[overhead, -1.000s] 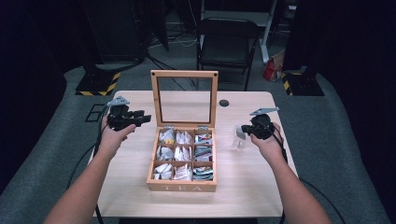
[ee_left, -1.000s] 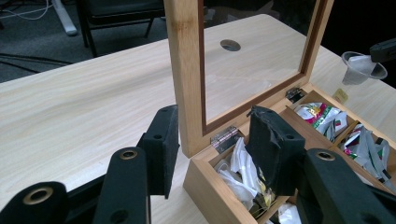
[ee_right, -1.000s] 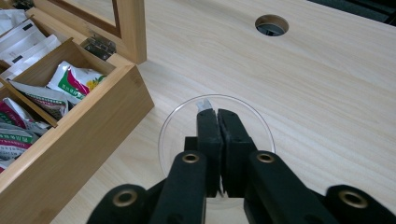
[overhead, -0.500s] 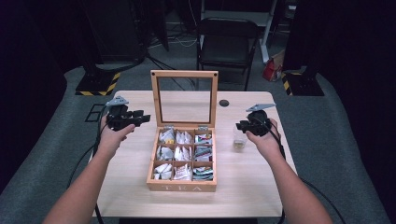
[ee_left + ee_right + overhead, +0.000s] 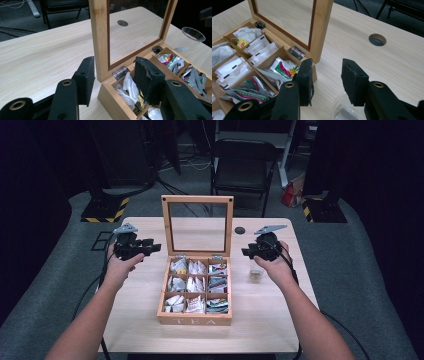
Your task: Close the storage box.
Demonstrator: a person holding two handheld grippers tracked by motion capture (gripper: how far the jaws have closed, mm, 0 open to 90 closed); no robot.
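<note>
A wooden tea box [image 5: 195,320] stands mid-table with its glass lid [image 5: 197,200] upright and several compartments of tea bags. My left gripper [image 5: 152,247] hovers at the box's left rear corner, open, with nothing between its pads [image 5: 86,75]. My right gripper [image 5: 246,252] hangs over a small clear cup [image 5: 256,272] to the right of the box. Its jaws have just been opening and nothing is between them. In the right gripper view the cup [image 5: 342,110] sits below the open right gripper [image 5: 327,63], with a tea bag inside it.
A round cable hole [image 5: 240,230] lies in the table behind the right gripper. Bare tabletop [image 5: 135,320] spreads left and in front of the box. A black chair [image 5: 245,170] stands beyond the far edge.
The right gripper rose and drifted left toward the box, and its jaws opened. The cup stayed on the table. The left gripper kept its place.
</note>
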